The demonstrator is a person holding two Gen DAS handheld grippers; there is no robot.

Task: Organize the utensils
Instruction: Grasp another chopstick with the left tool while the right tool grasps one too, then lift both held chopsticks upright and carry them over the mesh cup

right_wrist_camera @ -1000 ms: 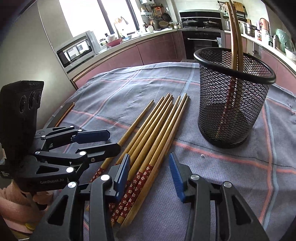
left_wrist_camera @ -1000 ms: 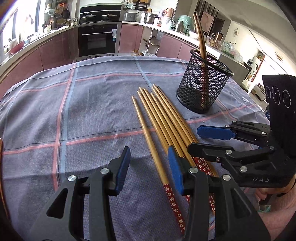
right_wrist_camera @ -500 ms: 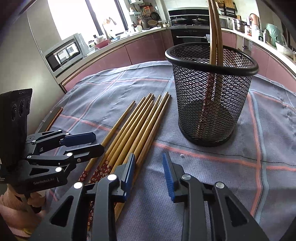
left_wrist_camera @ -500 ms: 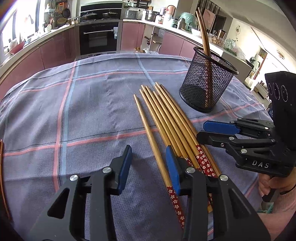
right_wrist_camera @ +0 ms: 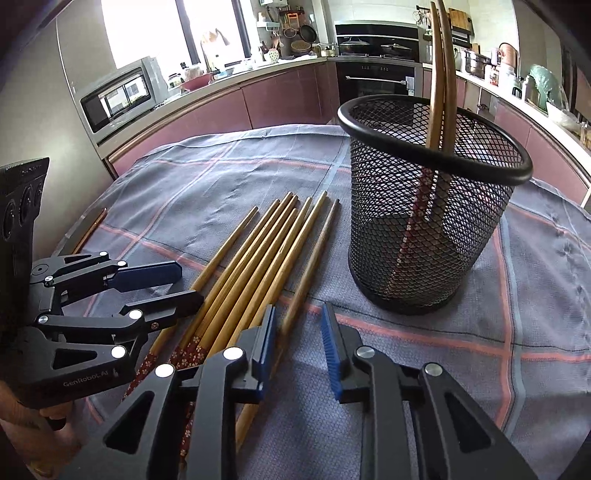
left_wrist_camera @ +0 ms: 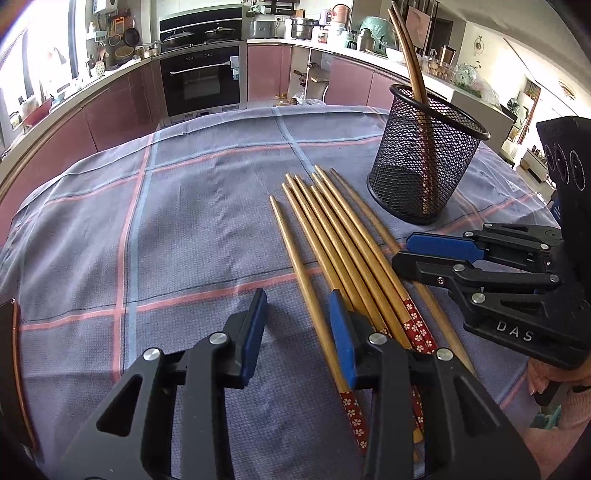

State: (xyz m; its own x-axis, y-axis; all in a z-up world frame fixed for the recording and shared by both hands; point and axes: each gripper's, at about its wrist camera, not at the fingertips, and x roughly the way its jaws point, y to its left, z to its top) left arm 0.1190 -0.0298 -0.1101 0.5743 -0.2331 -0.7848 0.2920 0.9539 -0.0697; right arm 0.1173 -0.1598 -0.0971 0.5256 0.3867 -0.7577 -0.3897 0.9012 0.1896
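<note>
- A row of loose chopsticks (left_wrist_camera: 332,236) is laid at frame centre on the checked cloth (left_wrist_camera: 166,221) covering the surface.
- Two chopsticks (right_wrist_camera: 439,74) are stood in the mesh holder (right_wrist_camera: 428,206), upper right.
- Both the left gripper (left_wrist_camera: 299,325) and the right gripper (right_wrist_camera: 297,332) are seen closing, nothing clamped.

A home kitchen is shown. A built-in black oven (left_wrist_camera: 202,79) is set into a run of pink-fronted cabinets (left_wrist_camera: 118,107), which curves away to both sides of it. Pots (left_wrist_camera: 303,27) are seen on the counter to the right of the oven, and pans and utensils (left_wrist_camera: 125,37) are hung to its left. A microwave (right_wrist_camera: 118,96) is seen further left of the oven, below a bright window (right_wrist_camera: 147,26).
</note>
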